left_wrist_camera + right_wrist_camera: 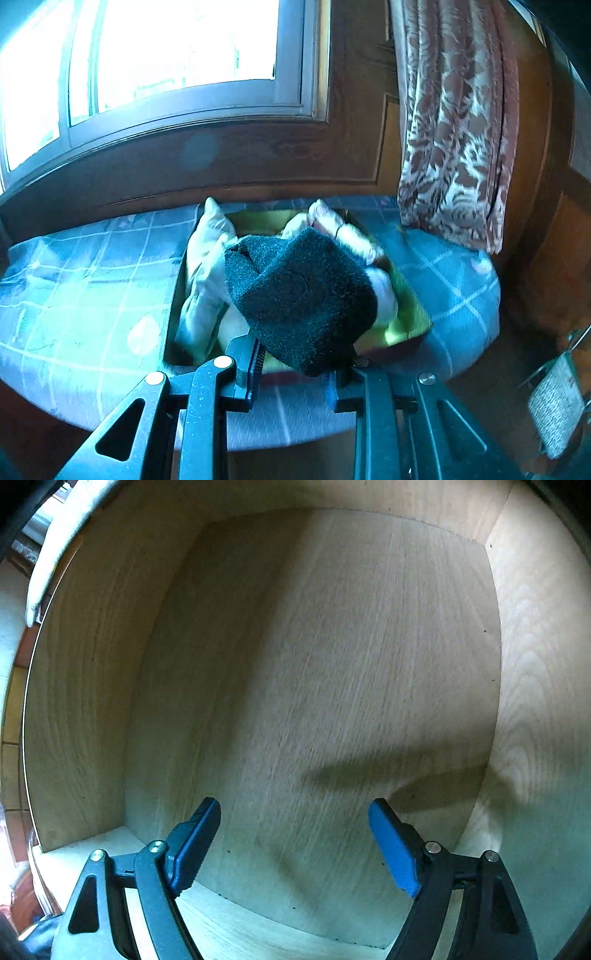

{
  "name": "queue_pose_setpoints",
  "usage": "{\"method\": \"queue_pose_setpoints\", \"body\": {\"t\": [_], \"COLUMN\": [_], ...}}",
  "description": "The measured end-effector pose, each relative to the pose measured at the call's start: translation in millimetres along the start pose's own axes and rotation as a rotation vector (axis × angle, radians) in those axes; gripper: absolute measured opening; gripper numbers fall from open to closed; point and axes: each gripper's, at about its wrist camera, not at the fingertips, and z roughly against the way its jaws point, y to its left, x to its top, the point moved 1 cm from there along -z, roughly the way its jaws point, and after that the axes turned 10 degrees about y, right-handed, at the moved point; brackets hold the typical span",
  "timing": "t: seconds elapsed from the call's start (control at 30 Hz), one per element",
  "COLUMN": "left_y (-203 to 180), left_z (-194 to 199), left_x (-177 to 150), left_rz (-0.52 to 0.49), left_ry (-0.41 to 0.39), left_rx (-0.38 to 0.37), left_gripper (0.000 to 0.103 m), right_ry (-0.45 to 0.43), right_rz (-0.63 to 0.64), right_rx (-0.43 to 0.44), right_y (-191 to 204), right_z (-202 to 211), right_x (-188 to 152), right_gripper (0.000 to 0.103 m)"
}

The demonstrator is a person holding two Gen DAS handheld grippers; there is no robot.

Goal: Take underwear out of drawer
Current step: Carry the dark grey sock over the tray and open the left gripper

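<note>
Dark underwear (299, 295); blue checked bedcover (85, 273); pale wood drawer (369, 646)

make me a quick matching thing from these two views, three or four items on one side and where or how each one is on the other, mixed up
Items:
1. dark knit garment
2. left tool
3. right tool
4. patterned curtain

Places or states:
A. jaws apart with nothing between them, over a bare wooden drawer bottom
B. hangs at the right of the window
C. shut on dark fabric
D. held up in front of a box of pale folded items

Pairs: 1-D, 2-C, 3-A, 4-B
</note>
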Motion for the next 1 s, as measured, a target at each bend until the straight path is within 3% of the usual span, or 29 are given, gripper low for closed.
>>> {"method": "queue_pose_setpoints", "body": {"t": [0.27,0.67,1.0], "left_y": [4,-5,4], "left_z": [-54,-131,-154], "left_x": [39,48,46], "left_rz": [0.025,0.043,0.093], "left_ry": [0.067,0.194,0.222], "left_rx": [0.019,0.050,0.044], "left_gripper": [0.026,0.026,0.028], "right_ry": [-0.019,-0.023,-0.021], "right_rz": [-0.026,-0.047,-0.060], "right_rx": [0.057,0.108,0.099], "right_y": [-12,-32,-28], "right_z": [9,17,20], "right_x": [-2,-5,-2], "right_gripper": [0.083,0.083,0.083]}}
